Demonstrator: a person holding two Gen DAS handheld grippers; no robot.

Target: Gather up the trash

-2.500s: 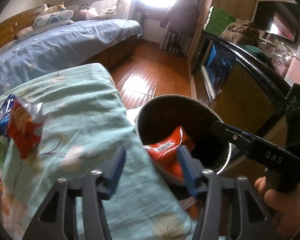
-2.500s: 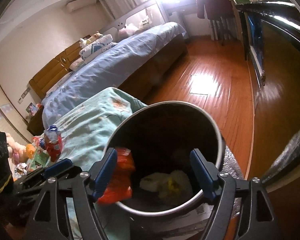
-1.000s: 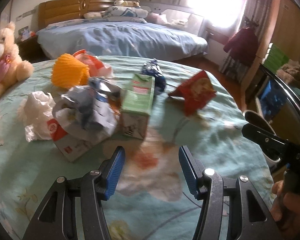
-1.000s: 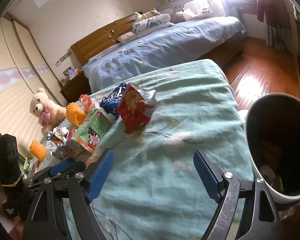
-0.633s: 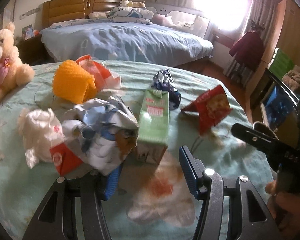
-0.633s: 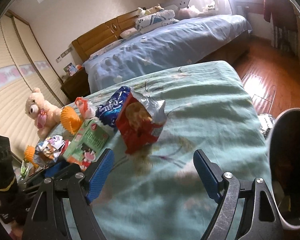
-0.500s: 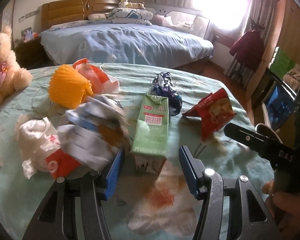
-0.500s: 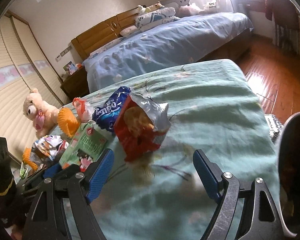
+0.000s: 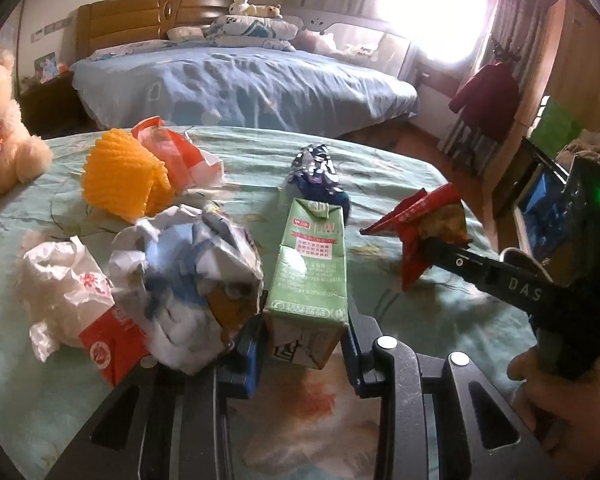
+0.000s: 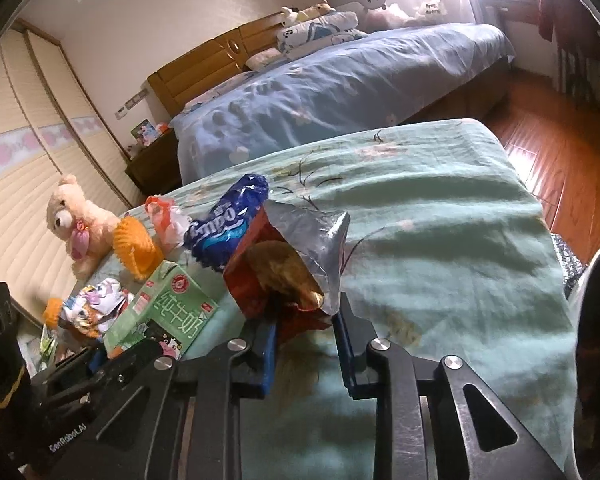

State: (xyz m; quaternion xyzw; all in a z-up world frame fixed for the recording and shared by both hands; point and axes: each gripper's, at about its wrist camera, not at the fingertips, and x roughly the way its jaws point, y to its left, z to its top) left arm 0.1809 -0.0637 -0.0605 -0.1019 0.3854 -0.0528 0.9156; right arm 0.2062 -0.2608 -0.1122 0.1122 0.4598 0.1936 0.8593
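Trash lies on a table with a teal cloth (image 9: 380, 176). My left gripper (image 9: 305, 344) has closed around the near end of a green milk carton (image 9: 310, 268), which lies on the cloth; the carton also shows in the right wrist view (image 10: 168, 312). My right gripper (image 10: 305, 350) is shut on the bottom of an open red chip bag (image 10: 284, 276), also seen in the left wrist view (image 9: 424, 220). A blue snack wrapper (image 10: 226, 224) lies just behind both.
Crumpled paper (image 9: 188, 280), a white and red bag (image 9: 72, 284), an orange foam net (image 9: 120, 176) and a red-white bag (image 9: 176, 156) lie left of the carton. A teddy bear (image 10: 76, 220) sits at the far left. The trash bin's rim (image 10: 592, 276) is at right. A bed stands behind.
Both grippers moved forward and closed: the left around the green carton, the right onto the red chip bag. Earlier both were wide open and empty.
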